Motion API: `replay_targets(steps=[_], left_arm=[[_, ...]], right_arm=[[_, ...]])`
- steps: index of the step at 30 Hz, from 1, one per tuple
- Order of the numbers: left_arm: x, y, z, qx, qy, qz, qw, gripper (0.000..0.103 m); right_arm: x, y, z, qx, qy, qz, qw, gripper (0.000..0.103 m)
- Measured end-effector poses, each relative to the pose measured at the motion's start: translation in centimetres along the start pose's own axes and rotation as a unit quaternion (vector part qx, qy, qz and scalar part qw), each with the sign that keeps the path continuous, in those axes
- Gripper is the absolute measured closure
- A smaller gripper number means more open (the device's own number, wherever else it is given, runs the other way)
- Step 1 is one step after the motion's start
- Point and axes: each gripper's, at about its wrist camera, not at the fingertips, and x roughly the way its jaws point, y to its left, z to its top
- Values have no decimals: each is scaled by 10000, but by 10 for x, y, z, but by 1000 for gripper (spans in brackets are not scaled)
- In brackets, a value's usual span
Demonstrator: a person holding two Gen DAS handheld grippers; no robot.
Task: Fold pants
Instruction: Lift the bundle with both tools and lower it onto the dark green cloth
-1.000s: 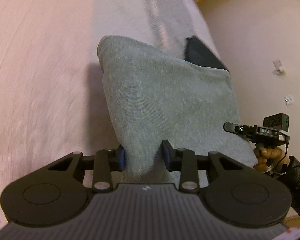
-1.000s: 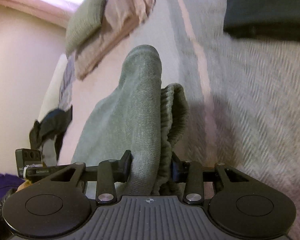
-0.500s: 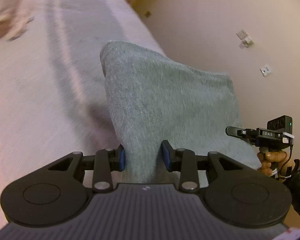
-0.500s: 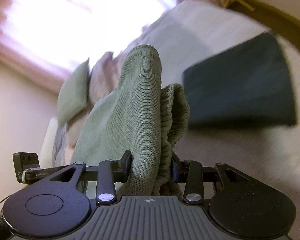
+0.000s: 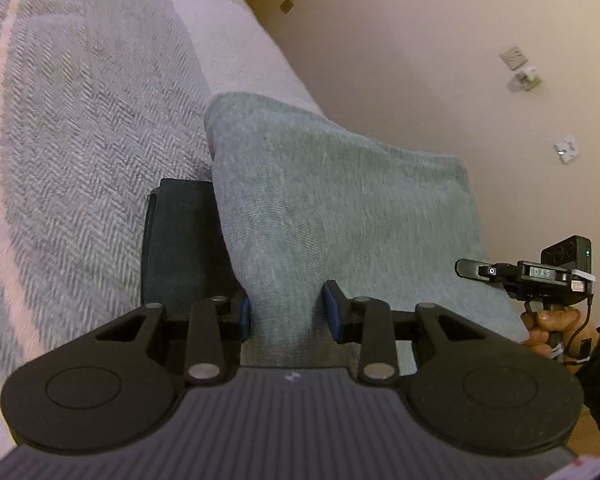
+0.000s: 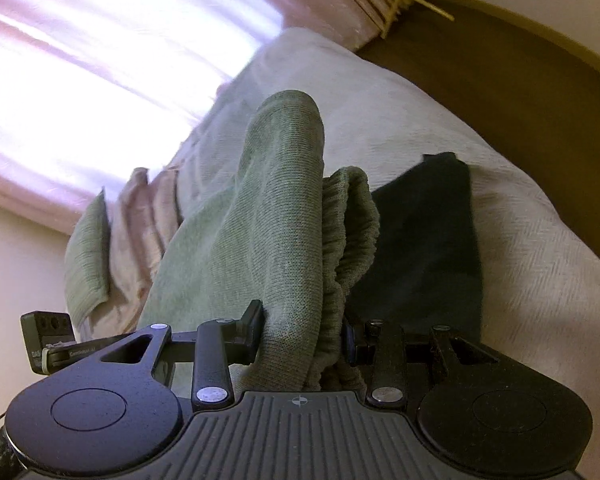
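Observation:
Folded grey-green knit pants (image 5: 340, 208) hang lifted above the bed, stretched between both grippers. My left gripper (image 5: 287, 312) is shut on one end of the bundle, its blue pads pressing the fabric. In the right wrist view the same pants (image 6: 268, 240) show their gathered elastic waistband (image 6: 352, 232), and my right gripper (image 6: 304, 338) is shut on that thick end. The right gripper (image 5: 536, 276) and the hand holding it also show at the far right of the left wrist view. A dark folded garment (image 6: 424, 240) lies on the bed just under and beside the pants.
The bed has a pale herringbone blanket (image 5: 80, 140) with its edge near a beige wall (image 5: 420, 40). Pillows and a green cushion (image 6: 88, 256) lie at the head below a bright curtained window (image 6: 100, 48). Brown floor (image 6: 520, 72) lies beyond the bed's corner.
Both grippers have carried the pants sideways across the bed; the dark folded garment, off to the side before, now lies directly under the pants. Both grips are unchanged.

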Motion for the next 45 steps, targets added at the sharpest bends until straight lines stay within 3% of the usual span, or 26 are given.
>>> replay_targets(steps=[6, 11, 18, 22, 28, 32, 34, 37, 39, 43, 45], left_arm=[[30, 23, 8, -96, 142, 99, 9998, 73], [36, 34, 9, -11, 129, 17, 9999, 73], [75, 68, -23, -74, 165, 78, 9998, 72], [74, 68, -27, -21, 9, 130, 9999, 67], [46, 71, -25, -257, -140, 448, 9986, 70], [9, 67, -38, -611, -369, 740, 9947, 70], [-6, 56, -42, -646, -526, 598, 9947, 70], [-3, 37, -54, -555, -540, 252, 9967, 70], [14, 29, -60, -356, -337, 130, 9987, 70], [59, 31, -75, 158, 138, 446, 9988, 72], [63, 41, -77, 46, 112, 457, 9989, 74]], right_arm=[[24, -31, 12, 209, 111, -16, 9997, 68], [23, -39, 2, 270, 6, 24, 9996, 68], [47, -75, -29, 413, -122, -125, 9990, 65], [44, -77, -35, 315, -251, -106, 9991, 63], [23, -51, -40, -94, -317, -787, 9964, 58], [-8, -15, -57, -692, -656, -1478, 9844, 58], [-28, 8, -74, -831, -1048, -1252, 9831, 58], [-32, 17, -98, -487, -1074, -442, 9920, 58], [-18, 6, -112, -296, -836, -288, 9956, 62], [2, -22, -122, -531, -570, -696, 9945, 96], [0, -25, -119, -661, -466, -612, 9948, 99]])
